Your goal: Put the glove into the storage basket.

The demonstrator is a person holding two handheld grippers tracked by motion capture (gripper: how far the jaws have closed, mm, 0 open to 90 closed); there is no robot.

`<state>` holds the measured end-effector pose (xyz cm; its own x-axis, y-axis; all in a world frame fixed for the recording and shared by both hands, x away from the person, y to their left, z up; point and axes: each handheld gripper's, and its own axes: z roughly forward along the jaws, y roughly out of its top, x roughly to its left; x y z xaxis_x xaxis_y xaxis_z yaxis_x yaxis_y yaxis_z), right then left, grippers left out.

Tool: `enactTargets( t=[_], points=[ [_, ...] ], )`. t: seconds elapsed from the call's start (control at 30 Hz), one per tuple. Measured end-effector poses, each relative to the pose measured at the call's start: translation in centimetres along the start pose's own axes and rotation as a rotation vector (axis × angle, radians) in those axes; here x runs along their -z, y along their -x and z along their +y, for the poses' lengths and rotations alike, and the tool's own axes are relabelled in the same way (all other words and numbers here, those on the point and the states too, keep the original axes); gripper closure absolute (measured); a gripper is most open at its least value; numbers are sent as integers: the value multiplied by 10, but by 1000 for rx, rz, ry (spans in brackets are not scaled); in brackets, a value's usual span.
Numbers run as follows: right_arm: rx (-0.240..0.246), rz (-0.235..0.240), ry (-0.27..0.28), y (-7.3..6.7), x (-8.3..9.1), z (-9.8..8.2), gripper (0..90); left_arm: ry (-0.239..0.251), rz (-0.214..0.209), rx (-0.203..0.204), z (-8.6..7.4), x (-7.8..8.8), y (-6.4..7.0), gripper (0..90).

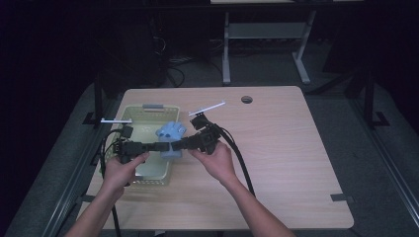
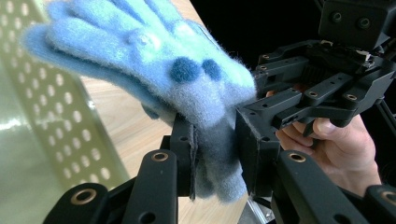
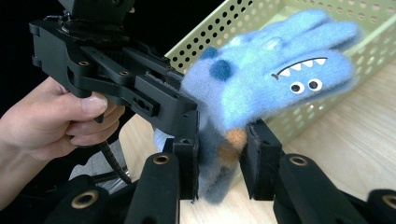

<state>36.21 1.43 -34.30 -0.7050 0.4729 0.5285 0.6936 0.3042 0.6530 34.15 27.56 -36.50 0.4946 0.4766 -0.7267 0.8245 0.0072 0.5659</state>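
While both jaw pairs clamp the cuff end of the fuzzy blue glove [image 1: 171,139] from opposite sides, the left gripper [image 1: 159,146] and the right gripper [image 1: 179,144] hold it aloft above the right rim of the pale green perforated basket [image 1: 129,111] on the wooden table [image 1: 276,148].

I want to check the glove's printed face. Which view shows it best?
The right gripper view: the blue glove turns its eyes and toothed mouth to that camera. The left gripper view shows its fuzzy back with dark dots; the high view shows a small blue bundle.
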Motion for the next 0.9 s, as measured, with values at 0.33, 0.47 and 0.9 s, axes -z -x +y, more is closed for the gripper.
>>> enactTargets(
  t=[0.33,0.47,0.9],
  points=[
    [3,9,-12,-5,-24,11,696,12,32,3,1,20,-13,717],
    [12,5,-25,-9,-37,15,696,10,50,-10,0,29,-18,724],
    [2,32,-46,-11,-61,21,696,1,82,-3,-2,45,-30,735]
  ],
)
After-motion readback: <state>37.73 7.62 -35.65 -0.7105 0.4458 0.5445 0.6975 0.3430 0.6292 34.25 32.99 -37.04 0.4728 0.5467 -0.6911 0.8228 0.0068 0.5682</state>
